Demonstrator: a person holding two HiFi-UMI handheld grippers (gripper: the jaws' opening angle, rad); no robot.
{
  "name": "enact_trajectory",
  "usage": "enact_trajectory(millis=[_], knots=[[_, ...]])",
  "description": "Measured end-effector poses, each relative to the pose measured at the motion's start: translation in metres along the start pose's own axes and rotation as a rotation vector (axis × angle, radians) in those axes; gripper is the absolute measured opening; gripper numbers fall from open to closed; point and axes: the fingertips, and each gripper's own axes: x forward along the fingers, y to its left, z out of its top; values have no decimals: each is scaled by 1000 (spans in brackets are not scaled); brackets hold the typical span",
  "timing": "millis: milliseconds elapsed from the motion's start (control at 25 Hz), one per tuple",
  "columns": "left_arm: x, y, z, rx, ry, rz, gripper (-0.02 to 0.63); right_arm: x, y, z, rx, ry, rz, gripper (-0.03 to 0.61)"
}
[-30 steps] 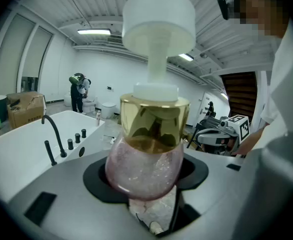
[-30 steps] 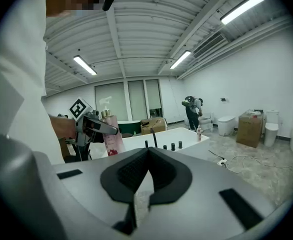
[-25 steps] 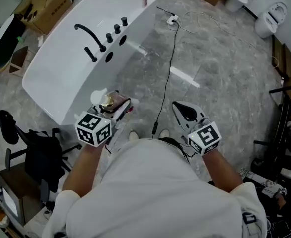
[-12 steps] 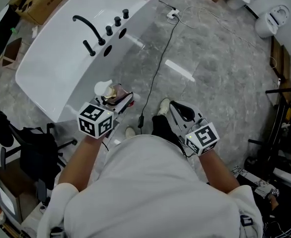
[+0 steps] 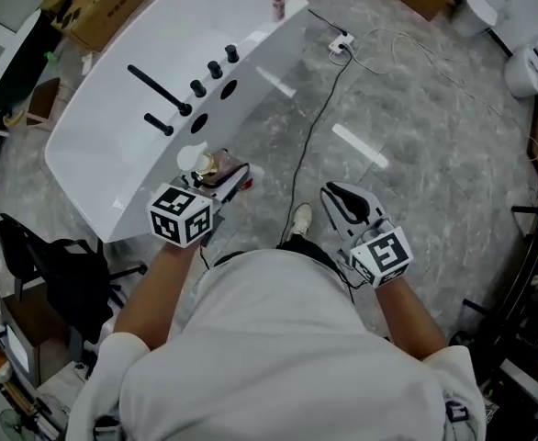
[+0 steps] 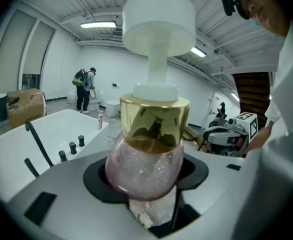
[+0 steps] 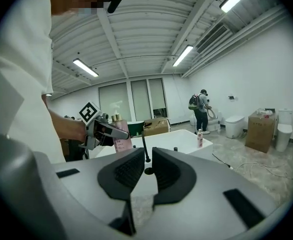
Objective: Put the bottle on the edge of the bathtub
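Note:
My left gripper (image 5: 221, 178) is shut on a pink bottle (image 5: 210, 166) with a gold collar and a white pump cap, held upright. In the left gripper view the bottle (image 6: 146, 166) fills the middle between the jaws. It hovers just short of the near side of the white bathtub (image 5: 251, 55), which lies at the upper left with a black faucet (image 5: 155, 88) and knobs on its rim. My right gripper (image 5: 344, 206) hangs over the floor to the right, open by a narrow gap with nothing in it. The right gripper view shows the left gripper (image 7: 104, 131) with the bottle in front of the tub (image 7: 186, 143).
A small pink bottle (image 5: 278, 1) stands on the tub's far corner. A black cable (image 5: 319, 108) runs across the grey floor. Cardboard boxes (image 5: 104, 3) sit beyond the tub, a black chair (image 5: 62, 274) at the left, toilets at the far right. A person (image 7: 201, 111) stands far off.
The person has stepped toward the tub, and both grippers have travelled along with the body. The bottle stays gripped in the left gripper; the right jaws look the same.

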Motion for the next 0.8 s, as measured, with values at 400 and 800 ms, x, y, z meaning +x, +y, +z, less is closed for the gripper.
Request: enact_trajectory(millis=[400,800], knots=[[109,48,69,-2,-2,92,241,-2,-118,1,60,-22,-48,100],[221,166,127,-5,-8,145,241,46,-204,17,71,40,-135,103]])
